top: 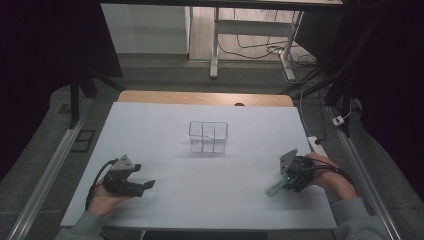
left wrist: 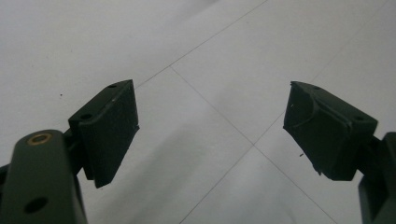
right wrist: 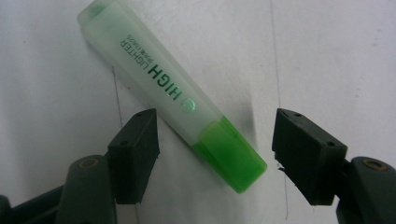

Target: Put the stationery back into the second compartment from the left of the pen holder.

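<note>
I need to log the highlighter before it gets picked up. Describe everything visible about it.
The highlighter is a flat pen of frosted, see-through plastic with a solid green end section and "HIGH LIGHTER" printed in green. It lies flat on the white table, its green end between the right tongs, which stand open and touch neither side.

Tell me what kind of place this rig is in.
Probably a lab or workshop data-collection bay. A white-covered table sits between aluminium frame rails, with loose cables and a power strip on the grey floor, and dark curtains at the sides.
</note>
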Motion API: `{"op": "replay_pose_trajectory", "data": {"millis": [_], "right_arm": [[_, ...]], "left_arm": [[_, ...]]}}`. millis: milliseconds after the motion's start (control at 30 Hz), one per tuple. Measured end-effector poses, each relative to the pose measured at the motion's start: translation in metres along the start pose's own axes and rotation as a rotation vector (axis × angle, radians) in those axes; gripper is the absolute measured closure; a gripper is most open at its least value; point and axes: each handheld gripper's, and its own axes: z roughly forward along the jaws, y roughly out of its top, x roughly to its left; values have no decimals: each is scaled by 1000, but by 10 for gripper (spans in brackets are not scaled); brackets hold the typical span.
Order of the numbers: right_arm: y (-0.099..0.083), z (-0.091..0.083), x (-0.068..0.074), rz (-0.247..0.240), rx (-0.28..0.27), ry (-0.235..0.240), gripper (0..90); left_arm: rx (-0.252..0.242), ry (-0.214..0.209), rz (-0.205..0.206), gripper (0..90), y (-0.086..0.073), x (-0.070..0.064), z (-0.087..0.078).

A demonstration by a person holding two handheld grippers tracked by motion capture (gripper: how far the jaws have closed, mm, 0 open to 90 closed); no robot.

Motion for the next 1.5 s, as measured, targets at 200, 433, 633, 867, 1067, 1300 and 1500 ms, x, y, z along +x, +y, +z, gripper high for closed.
{"op": "replay_pose_trajectory", "data": {"millis": [200, 433, 633, 867, 1067, 1300, 1500], "right_arm": [[4, 6, 1, -56, 17, 31, 374], [4, 7, -5, -79, 13, 124, 509], [0, 8, -8, -83, -19, 182, 628], [-1, 6, -2, -77, -27, 154, 665], [1, -4, 3, -1, -151, 75, 666], [28, -23, 13, 100, -354, 8, 665], [43, -20, 16, 227, -396, 15, 665]], "left_arm": [[5, 1, 0, 181, 0, 0, 0], [16, 2, 8, 181, -2, -1, 2], [18, 5, 10, 180, -2, -1, 1], [13, 6, 8, 181, -3, -1, -1], [13, 4, 6, 181, -3, 0, 0], [13, 0, 15, 181, -2, -2, 0], [13, 0, 22, 181, -3, -2, -1]]}}
